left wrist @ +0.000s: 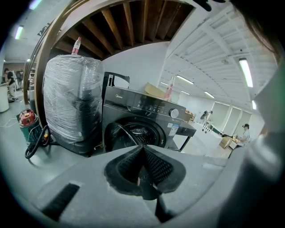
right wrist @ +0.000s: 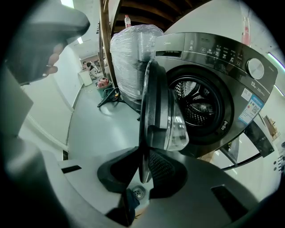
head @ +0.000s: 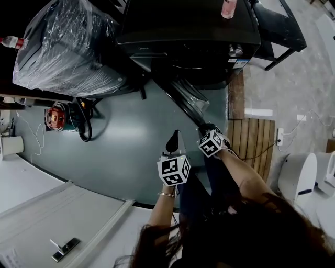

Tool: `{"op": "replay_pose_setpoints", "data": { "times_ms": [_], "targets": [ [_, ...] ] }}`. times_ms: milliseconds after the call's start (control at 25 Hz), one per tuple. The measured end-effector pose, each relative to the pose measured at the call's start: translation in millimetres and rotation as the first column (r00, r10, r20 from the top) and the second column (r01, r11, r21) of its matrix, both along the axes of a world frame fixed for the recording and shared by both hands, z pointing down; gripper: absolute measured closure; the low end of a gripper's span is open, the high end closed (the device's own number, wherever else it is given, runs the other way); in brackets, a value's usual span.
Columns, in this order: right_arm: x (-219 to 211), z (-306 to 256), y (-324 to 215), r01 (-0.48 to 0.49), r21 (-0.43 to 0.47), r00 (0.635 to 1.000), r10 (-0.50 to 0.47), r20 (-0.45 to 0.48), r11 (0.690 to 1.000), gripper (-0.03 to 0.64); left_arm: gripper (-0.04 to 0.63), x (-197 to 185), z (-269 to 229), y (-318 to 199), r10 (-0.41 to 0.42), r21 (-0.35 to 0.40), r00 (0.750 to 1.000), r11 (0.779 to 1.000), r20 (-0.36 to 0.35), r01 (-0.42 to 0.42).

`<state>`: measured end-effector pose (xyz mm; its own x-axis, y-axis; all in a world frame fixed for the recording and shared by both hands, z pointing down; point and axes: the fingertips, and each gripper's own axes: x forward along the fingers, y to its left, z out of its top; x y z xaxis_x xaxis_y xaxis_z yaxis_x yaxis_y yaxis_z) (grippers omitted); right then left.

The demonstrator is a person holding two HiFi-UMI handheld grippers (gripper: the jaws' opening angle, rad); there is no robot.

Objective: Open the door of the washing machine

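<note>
The dark washing machine [head: 188,31] stands at the top of the head view, and its round glass door [head: 183,102] is swung well out from the drum opening [right wrist: 200,104]. My right gripper [head: 205,127] is shut on the door's outer rim [right wrist: 143,147], which runs edge-on between the two pads. My left gripper [head: 172,140] hovers over the floor just left of the door's free end, pointing at the machine [left wrist: 138,116]. Its pads meet at the tip with nothing between them.
A plastic-wrapped appliance [head: 68,47] stands left of the machine. A red tool with a black hose [head: 55,118] lies on the floor beside it. Wooden slats [head: 256,141] lie to the right. A pink bottle [head: 229,8] sits on the machine's top.
</note>
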<state>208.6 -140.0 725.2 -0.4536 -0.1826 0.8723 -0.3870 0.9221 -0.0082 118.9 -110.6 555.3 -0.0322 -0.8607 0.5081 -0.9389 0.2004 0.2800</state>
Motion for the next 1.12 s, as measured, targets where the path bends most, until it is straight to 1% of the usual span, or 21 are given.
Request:
{"op": "replay_pose_setpoints", "data": {
  "times_ms": [240,600,960,1120],
  "targets": [
    [-16,2,23,-0.049,-0.001,0.999,0.049,-0.011,0.999,0.552,0.583,-19,1,26,0.022,0.007,1.0,1.0,-0.012,-0.022],
    [-47,5,59,-0.122,-0.002,0.992,0.122,-0.009,0.993,0.549,0.583,-60,3,68,0.042,0.016,0.999,0.999,-0.011,-0.042],
    [-87,7,97,-0.208,-0.002,0.978,0.208,0.022,0.978,0.548,0.583,-96,9,107,0.1,0.033,0.995,0.995,-0.004,-0.099],
    [-104,9,112,-0.243,-0.002,0.97,0.243,0.02,0.97,0.546,0.583,-113,11,123,0.128,0.04,0.992,0.991,-0.002,-0.127]
  ]
}}
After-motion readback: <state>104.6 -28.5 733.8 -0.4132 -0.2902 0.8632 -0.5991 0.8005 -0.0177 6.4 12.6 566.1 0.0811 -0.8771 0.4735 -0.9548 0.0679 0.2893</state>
